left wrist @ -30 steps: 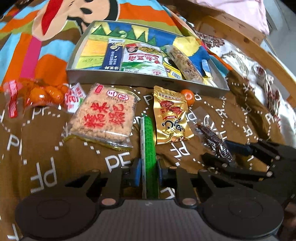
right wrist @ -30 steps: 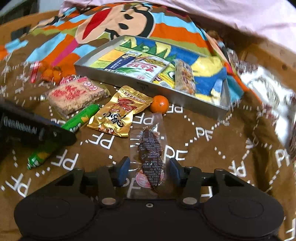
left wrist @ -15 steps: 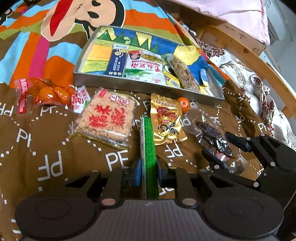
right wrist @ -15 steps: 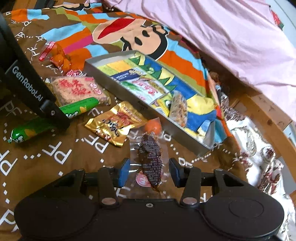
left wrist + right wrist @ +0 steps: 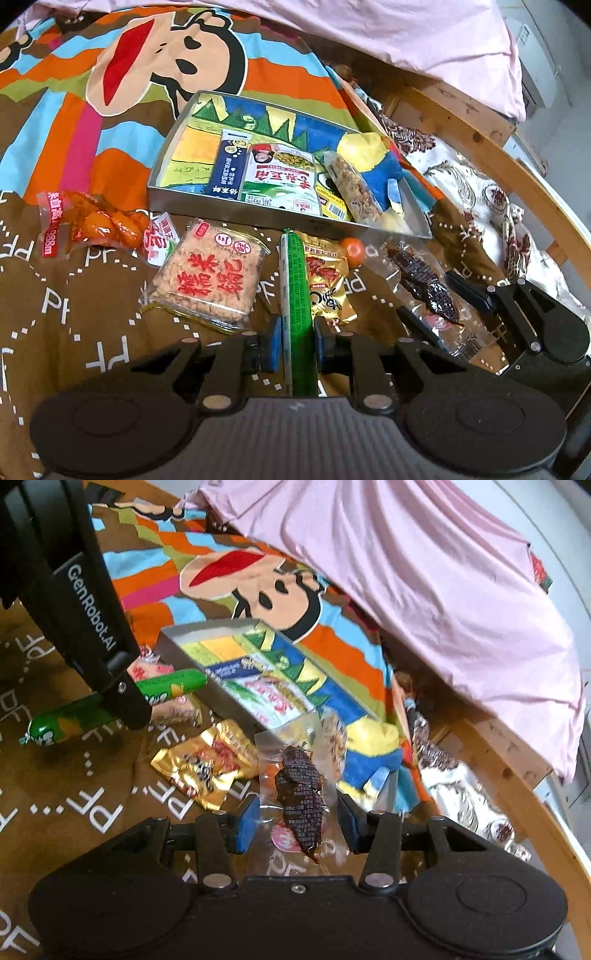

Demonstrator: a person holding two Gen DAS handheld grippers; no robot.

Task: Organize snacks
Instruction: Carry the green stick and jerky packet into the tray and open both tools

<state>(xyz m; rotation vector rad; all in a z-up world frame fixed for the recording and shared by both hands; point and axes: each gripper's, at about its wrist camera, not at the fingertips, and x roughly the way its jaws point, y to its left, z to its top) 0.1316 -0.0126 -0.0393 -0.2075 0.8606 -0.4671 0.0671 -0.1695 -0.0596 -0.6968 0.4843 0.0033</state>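
My left gripper (image 5: 298, 341) is shut on a long green sausage stick (image 5: 295, 280), which points away toward the silver tray (image 5: 229, 212). In the right wrist view the green stick (image 5: 166, 686) hangs tilted above the brown bedspread. My right gripper (image 5: 298, 821) is shut on a clear packet of dark dried snack (image 5: 301, 794), held off the bed with its far end near the tray's front right corner. The same packet (image 5: 417, 273) shows at the right of the left wrist view. In the tray lie a blue packet (image 5: 227, 166), a white and green packet (image 5: 280, 181) and a grain bar (image 5: 354, 184).
In front of the tray lie a rice cracker packet (image 5: 212, 277), a gold pouch (image 5: 327, 280), a small orange (image 5: 352, 249) and an orange snack bag (image 5: 99, 225). Pink bedding (image 5: 406, 33) is heaped behind. A wooden bed frame (image 5: 480, 147) runs along the right.
Both grippers have risen with their snacks. The green stick and the clear packet have come off the bedspread. The right gripper has rolled and swung toward the tray's right end.
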